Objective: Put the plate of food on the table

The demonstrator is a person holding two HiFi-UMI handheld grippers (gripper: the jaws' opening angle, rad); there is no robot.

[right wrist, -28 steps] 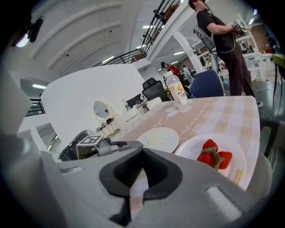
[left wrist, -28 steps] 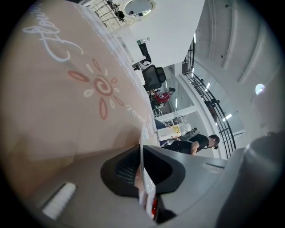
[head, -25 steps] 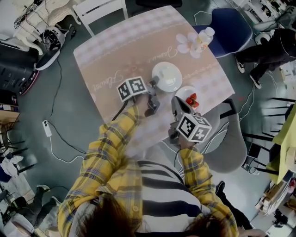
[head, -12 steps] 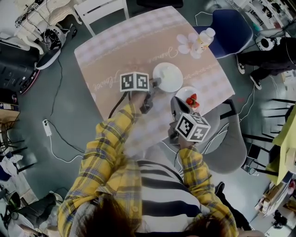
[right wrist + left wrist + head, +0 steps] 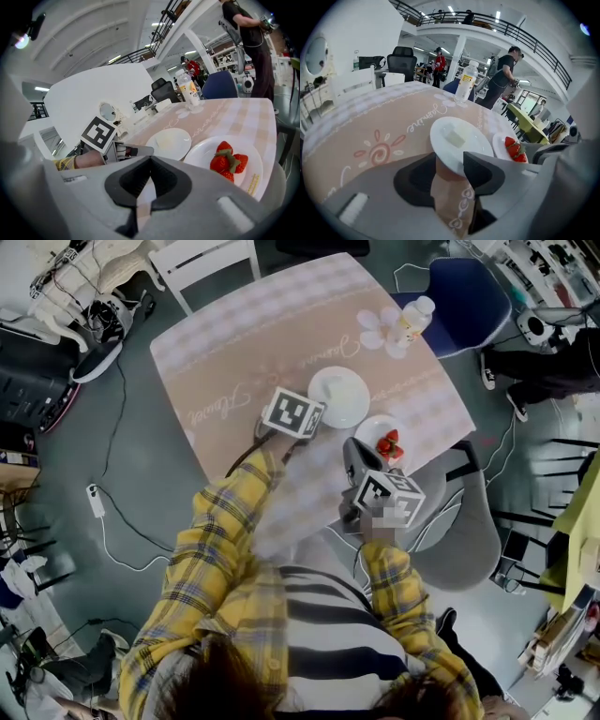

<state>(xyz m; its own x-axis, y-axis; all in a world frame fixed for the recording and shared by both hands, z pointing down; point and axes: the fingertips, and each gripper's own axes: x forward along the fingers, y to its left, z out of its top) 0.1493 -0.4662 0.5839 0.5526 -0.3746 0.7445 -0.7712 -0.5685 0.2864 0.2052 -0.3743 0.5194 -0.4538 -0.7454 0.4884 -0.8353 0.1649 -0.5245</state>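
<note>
A white plate (image 5: 339, 395) with a pale slice of food on it rests on the pink patterned table (image 5: 244, 343). My left gripper (image 5: 311, 420) sits at the plate's near rim. In the left gripper view its jaws are opening around that rim (image 5: 440, 131), and the pads (image 5: 480, 171) do not press on it. A second plate (image 5: 370, 427) with strawberries (image 5: 389, 442) lies near the table's right corner. My right gripper (image 5: 356, 454) hovers just before it, jaws shut with nothing in them (image 5: 150, 161).
A drink bottle (image 5: 415, 317) stands at the table's far right edge. Around the table are a white chair (image 5: 202, 263), a blue chair (image 5: 464, 287) and a grey chair (image 5: 469, 521). A person (image 5: 544, 343) stands to the right. Cables lie on the floor at left.
The left gripper's marker cube has turned and shifted right, toward the white plate. The plate has stayed in place on the table. The right gripper has not moved.
</note>
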